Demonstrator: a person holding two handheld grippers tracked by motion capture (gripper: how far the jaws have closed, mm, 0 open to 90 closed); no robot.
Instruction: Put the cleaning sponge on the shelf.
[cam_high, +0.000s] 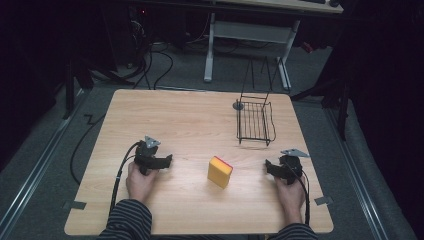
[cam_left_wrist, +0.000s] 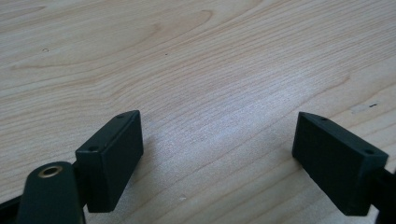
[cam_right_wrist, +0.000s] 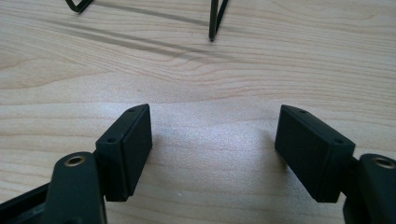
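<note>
- Your left gripper (cam_high: 167, 161) rested on the light wooden table (cam_high: 190, 125) at about eight o'clock, its black jaws spread wide with only bare wood between them.
- Your right gripper (cam_high: 268, 166) sat at about four o'clock, jaws likewise spread and holding nothing; the thin wire feet (cam_right_wrist: 212, 25) of the rack stood just ahead of it.
- The yellow rectangular sponge with a pink-red edge (cam_high: 220, 171) lay between the two grippers, apart from both, nearer your edge of the table.
- To pick it up well, you would probably do best to bring one gripper in low, square its pads to the sponge's long flat sides, and close gently, since the foam looks likely to squash.
- The black wire rack basket (cam_high: 255, 121) stood at about one o'clock, well apart from the sponge, and appeared empty.
</note>
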